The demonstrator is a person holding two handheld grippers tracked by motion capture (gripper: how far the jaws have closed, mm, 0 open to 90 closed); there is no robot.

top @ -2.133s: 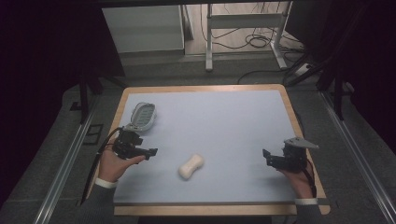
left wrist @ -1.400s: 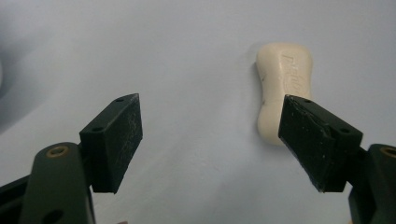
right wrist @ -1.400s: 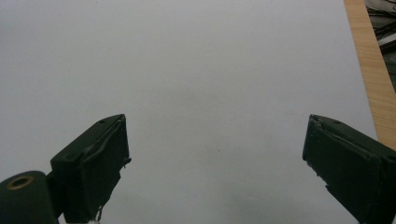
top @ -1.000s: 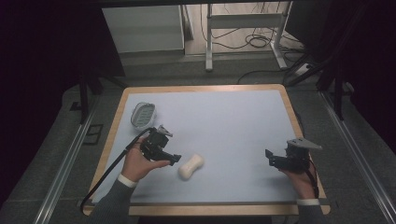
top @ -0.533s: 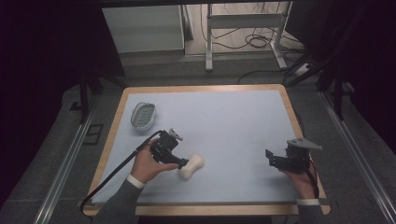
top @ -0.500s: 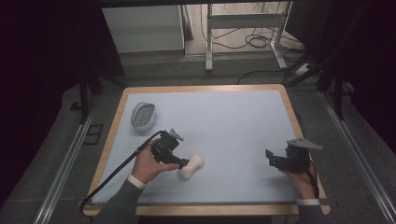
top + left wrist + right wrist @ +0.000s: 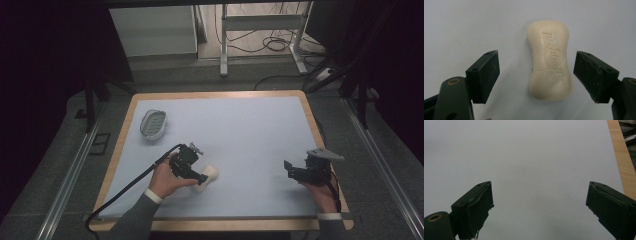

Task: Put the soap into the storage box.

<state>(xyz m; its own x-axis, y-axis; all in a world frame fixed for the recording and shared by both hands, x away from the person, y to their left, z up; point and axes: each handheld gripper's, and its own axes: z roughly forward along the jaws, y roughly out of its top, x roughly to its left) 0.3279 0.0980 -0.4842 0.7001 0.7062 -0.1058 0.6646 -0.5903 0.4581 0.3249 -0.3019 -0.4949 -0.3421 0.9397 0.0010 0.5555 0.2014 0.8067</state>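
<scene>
A cream bar of soap (image 7: 208,176) with embossed lettering lies flat on the pale blue mat. In the left gripper view the soap (image 7: 550,60) sits between the two black jaws, which stand wide apart on either side without touching it. My left gripper (image 7: 200,177) is open and hovers right over the soap near the front left of the mat. My right gripper (image 7: 289,169) is open at the front right, over bare mat (image 7: 529,165), with nothing between its jaws.
A grey oval soap dish (image 7: 152,123) with a white slotted insert stands at the back left of the mat. The wooden table edge (image 7: 320,130) frames the mat (image 7: 240,130). A black cable (image 7: 125,190) trails from the left gripper off the front edge.
My left gripper has moved from beside the soap dish rightward and forward to the soap, and its jaws now straddle it. The right gripper has stayed in place.
</scene>
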